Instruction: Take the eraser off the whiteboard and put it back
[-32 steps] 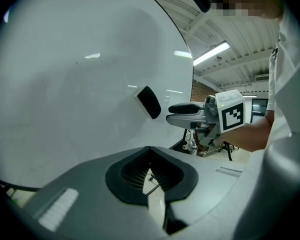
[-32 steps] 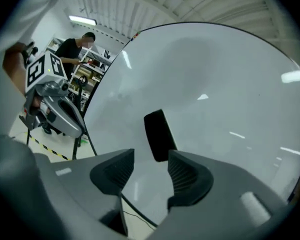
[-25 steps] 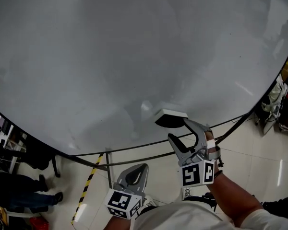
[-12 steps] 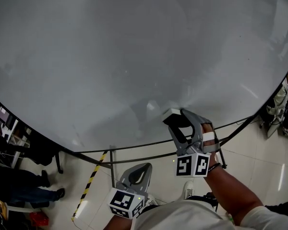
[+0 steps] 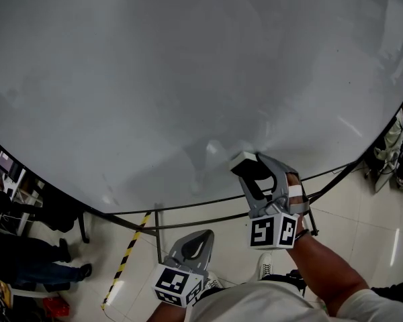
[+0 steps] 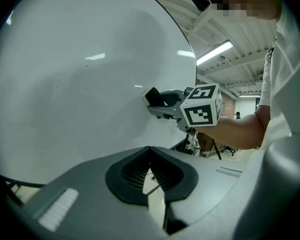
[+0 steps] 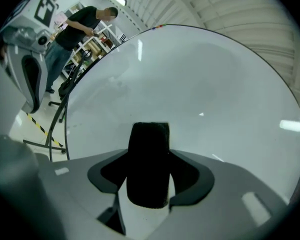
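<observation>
Two grippers logged. Right gripper (image 7: 150, 151): jaws wide and closing round the black eraser (image 5: 244, 159), which stands between them flat against the whiteboard (image 5: 188, 79) near its lower edge, with a sliver of gap showing at one pad. Left gripper (image 6: 150, 151): held low, clear of the board, jaws together, empty.

The black felt eraser (image 5: 242, 160) lies against the large white whiteboard (image 5: 154, 79), between the right gripper's (image 5: 251, 172) closing jaws. The left gripper (image 5: 196, 237) hangs lower left.
</observation>
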Available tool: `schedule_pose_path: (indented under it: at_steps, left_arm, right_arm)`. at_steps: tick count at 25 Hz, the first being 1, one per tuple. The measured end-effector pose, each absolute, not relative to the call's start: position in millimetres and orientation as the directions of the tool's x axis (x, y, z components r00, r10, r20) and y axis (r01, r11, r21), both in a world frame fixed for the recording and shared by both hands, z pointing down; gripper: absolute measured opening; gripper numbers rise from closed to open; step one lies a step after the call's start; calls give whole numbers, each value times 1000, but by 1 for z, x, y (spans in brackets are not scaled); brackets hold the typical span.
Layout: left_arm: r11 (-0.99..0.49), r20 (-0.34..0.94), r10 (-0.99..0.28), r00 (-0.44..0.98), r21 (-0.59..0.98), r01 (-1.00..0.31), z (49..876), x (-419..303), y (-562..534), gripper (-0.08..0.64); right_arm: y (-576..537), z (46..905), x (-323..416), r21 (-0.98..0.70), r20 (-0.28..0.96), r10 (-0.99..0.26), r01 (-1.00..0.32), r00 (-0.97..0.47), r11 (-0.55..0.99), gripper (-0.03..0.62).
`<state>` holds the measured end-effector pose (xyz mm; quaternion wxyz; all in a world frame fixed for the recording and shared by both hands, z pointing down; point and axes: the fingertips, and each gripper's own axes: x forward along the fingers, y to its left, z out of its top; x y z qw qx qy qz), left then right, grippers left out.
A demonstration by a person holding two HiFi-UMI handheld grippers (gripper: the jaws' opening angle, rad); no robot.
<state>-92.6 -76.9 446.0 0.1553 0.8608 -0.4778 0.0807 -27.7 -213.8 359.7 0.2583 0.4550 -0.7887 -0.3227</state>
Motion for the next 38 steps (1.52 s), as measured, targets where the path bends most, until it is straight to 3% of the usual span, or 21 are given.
schedule_pose_path:
  at_steps: [7, 12, 20, 26, 32, 38]
  left_arm:
    - [-495, 277, -802, 529, 188, -848, 443, -95, -80, 12]
    - [-498, 246, -808, 536, 201, -843, 430, -95, -84, 12]
    - [-522, 231, -800, 554, 188, -832, 422, -85, -87, 12]
    - [-539, 213, -788, 578, 216, -814, 412, -78, -85, 12]
    - [-549, 190, -792, 581, 198, -812, 406, -79, -82, 12]
    - [-579, 173, -775, 608, 191, -793, 400, -77, -75, 12]
  right_arm:
    - [-189, 361, -25, 597, 176, -828, -610, -533, 520, 242]
    - [-163, 375, -22, 357, 213, -716, -629, -665, 690, 242]
    - [-143, 373, -12, 31, 170, -618, -622, -768, 782, 242]
    - [-128, 367, -6, -235, 75, -513, -515, -855, 824, 243]
    - [-105, 367, 3, -231, 44, -434, -432, -900, 872, 243]
    - [-87, 382, 16, -190, 106, -395, -409, -913, 893, 243]
